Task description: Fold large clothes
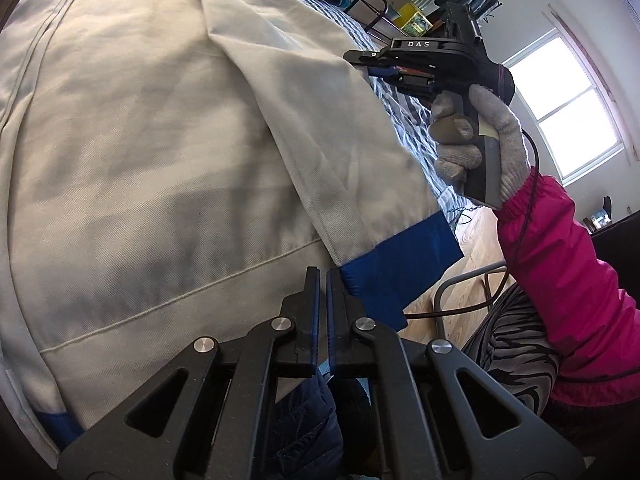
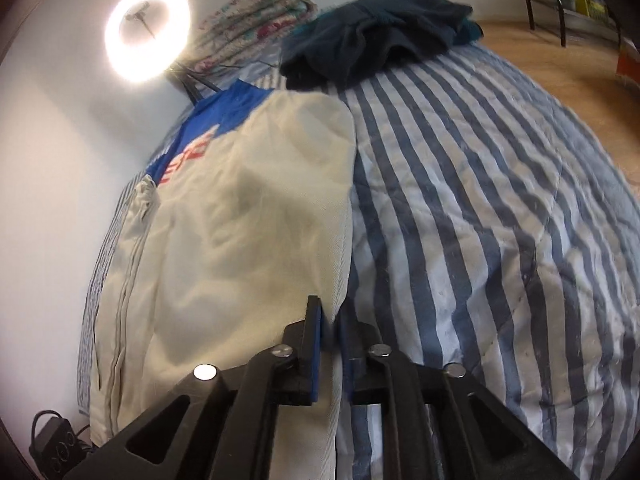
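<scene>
- Here, a ring light (image 2: 147, 36) glows far ahead-left of the right gripper (image 2: 331, 322), folded quilts (image 2: 256, 20) and dark clothes (image 2: 376, 32) beyond.
- Cream jacket (image 2: 224, 240) lies on the striped bedspread (image 2: 480, 220).
- Left gripper (image 1: 323, 280): jaws pressed together over the hem, beside the blue cuff (image 1: 396, 272).
- Right gripper: jaws slightly parted around the jacket's edge.

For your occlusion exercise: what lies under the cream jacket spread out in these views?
The cream jacket lies on a blue-and-white striped quilt, visible along its right and left edges. Whatever sits beneath the jacket's middle is covered and cannot be seen.
</scene>
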Available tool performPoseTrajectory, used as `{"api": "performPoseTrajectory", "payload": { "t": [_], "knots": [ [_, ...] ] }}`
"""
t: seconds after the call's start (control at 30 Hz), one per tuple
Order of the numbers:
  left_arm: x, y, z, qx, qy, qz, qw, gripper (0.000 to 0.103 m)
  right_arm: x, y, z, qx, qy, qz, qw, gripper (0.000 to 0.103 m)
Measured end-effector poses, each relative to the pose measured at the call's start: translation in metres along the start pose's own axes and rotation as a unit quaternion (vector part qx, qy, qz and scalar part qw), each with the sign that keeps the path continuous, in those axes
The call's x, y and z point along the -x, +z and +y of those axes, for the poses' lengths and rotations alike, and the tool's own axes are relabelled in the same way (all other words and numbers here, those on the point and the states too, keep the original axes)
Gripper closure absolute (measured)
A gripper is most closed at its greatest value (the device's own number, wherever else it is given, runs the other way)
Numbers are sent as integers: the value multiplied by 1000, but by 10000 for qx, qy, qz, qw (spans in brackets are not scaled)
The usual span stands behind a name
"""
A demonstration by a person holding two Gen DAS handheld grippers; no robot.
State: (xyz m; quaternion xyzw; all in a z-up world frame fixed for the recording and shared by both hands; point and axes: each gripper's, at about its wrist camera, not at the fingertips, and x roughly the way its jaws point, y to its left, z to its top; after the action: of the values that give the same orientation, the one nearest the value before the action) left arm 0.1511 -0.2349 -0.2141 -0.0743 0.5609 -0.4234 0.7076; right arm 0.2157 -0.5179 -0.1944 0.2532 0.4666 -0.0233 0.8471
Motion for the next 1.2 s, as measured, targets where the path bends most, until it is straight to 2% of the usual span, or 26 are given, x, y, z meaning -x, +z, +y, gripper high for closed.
{"api": "performPoseTrajectory", "payload": {
  "t": [0.03, 0.2, 0.23, 0.27, 0.33, 0.4, 0.5, 0.6, 0.63, 0.67, 0.73, 0.8, 0.9, 0.97, 1.1, 1.2],
  "knots": [
    [1, 0, 1, 17, -44, 21, 10000, 102, 1, -2, -3, -56, 142, 54, 9999, 84],
    [15, 3, 8, 192, -218, -59, 9996, 101, 23, -19, -10, -102, 496, 150, 9986, 80],
    [20, 4, 9, 239, -264, -133, 9993, 92, 28, -26, -11, -138, 656, 221, 9975, 78],
    [23, 5, 10, 292, -303, -197, 9989, 78, 31, -33, -12, -146, 747, 291, 9967, 76],
    [27, 10, 11, 373, -391, -349, 9979, 72, 37, -49, -13, -105, 735, 415, 9964, 72],
    [26, 16, 8, 365, -363, -408, 9978, 72, 38, -66, -14, -104, 731, 592, 9955, 69],
    [20, 23, 3, 249, -87, -457, 9986, 72, 35, -88, -16, -209, 861, 854, 9924, 63],
    [-3, 23, 8, 299, 591, -178, 9976, 72, 32, -102, -16, -176, 899, 978, 9910, 63],
    [-4, 19, 10, 288, 756, -269, 9964, 82, 33, -104, -16, -180, 936, 954, 9909, 63],
    [-5, 18, 8, 211, 872, -319, 9955, 88, 34, -106, -15, -173, 934, 967, 9908, 70],
    [-3, 18, 2, -33, 1040, -286, 9942, 89, 35, -110, -13, -101, 946, 1000, 9904, 80],
    [-1, 18, 0, -34, 1051, -289, 9940, 89, 34, -115, -10, -6, 955, 1036, 9900, 79],
    [7, 20, -5, -52, 925, -362, 9950, 89, 35, -119, -12, -85, 1132, 1091, 9875, 72],
    [19, 24, -14, -116, 881, -639, 9940, 89, 37, -122, -17, -253, 1370, 1142, 9836, 67],
    [31, 36, -35, -358, 743, -1091, 9906, 89, 41, -132, -31, -492, 1632, 1181, 9783, 67],
    [12, 43, -36, -417, 742, -905, 9923, 89, 42, -136, -37, -612, 1781, 1159, 9752, 70]
  ]
}}
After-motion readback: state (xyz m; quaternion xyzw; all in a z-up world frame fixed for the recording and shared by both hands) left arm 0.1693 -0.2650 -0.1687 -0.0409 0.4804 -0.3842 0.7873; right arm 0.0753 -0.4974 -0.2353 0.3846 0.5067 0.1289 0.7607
